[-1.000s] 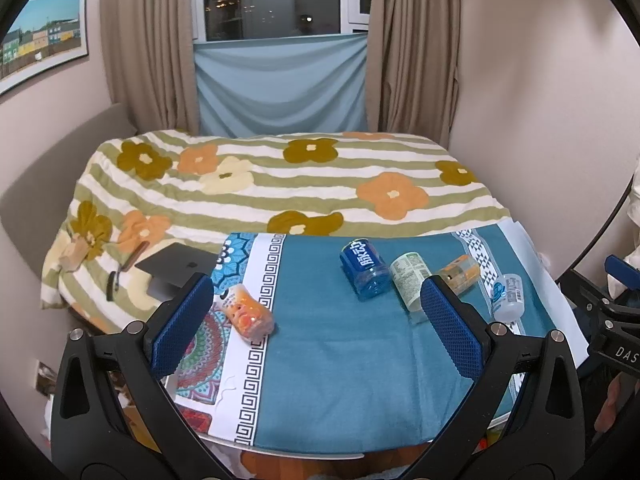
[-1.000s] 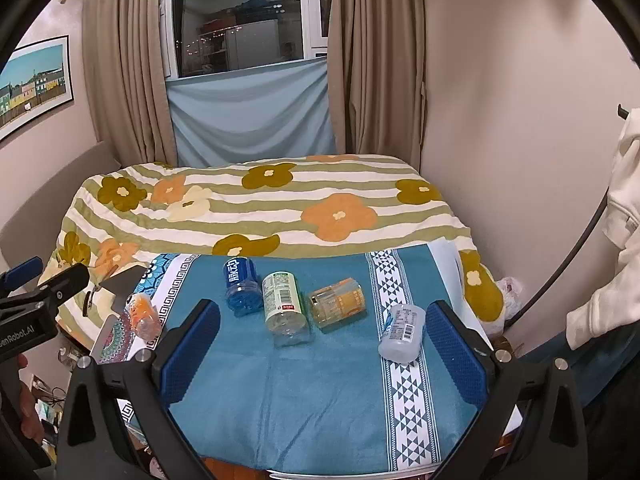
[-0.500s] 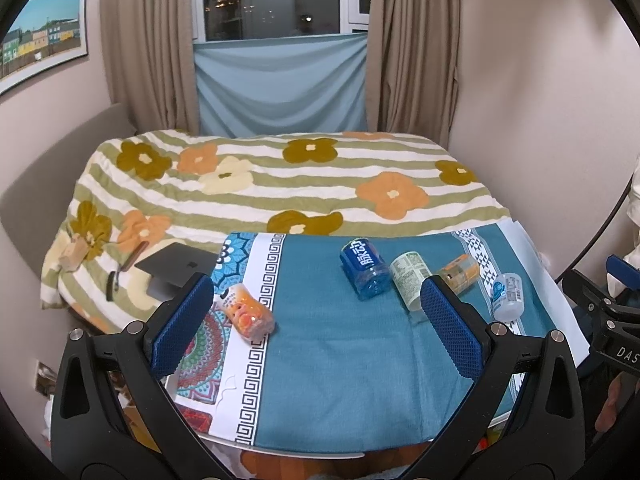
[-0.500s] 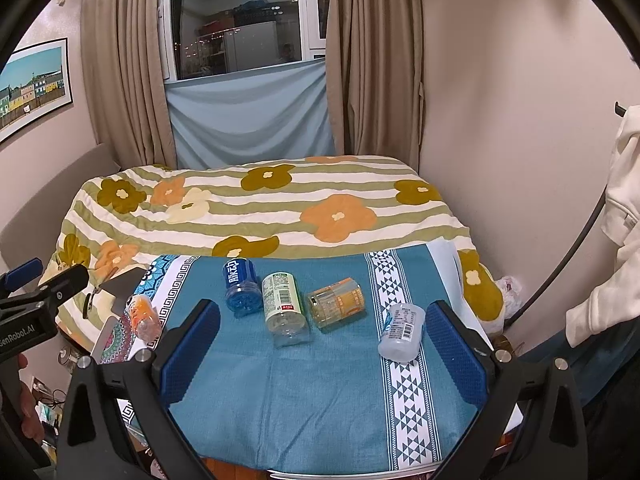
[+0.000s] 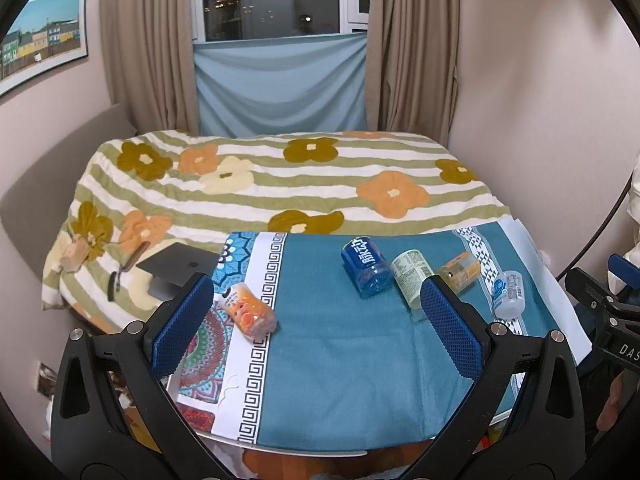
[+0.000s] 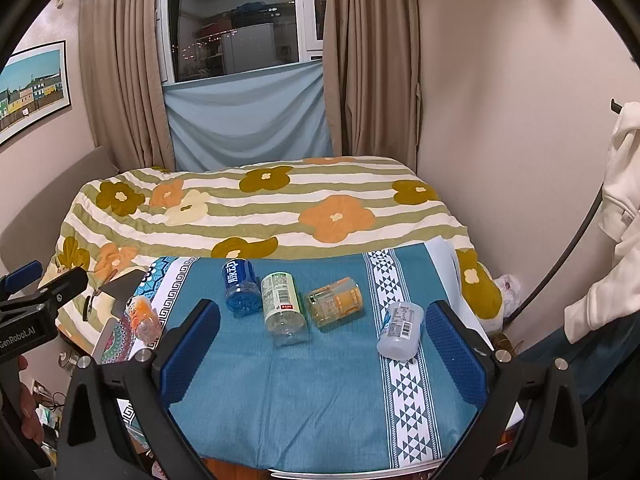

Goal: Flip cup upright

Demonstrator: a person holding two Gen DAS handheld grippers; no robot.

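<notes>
Several cups lie on their sides on a table under a teal cloth (image 5: 340, 360) (image 6: 304, 392): an orange-pink one (image 5: 250, 311) (image 6: 143, 318) at the left, a blue one (image 5: 366, 269) (image 6: 241, 286), a green-labelled clear one (image 5: 412, 276) (image 6: 282, 306), an amber one (image 5: 460, 272) (image 6: 336, 302) and a white one (image 5: 508, 294) (image 6: 401, 330) at the right. My left gripper (image 5: 316, 328) is open and empty, above the table's near left. My right gripper (image 6: 320, 356) is open and empty, above the near middle.
A bed with a flowered striped blanket (image 5: 280, 184) stands behind the table. A grey laptop (image 5: 176, 268) and a small tool lie on its left side. A wall (image 5: 540, 100) is at the right, a white garment (image 6: 616, 220) hangs there.
</notes>
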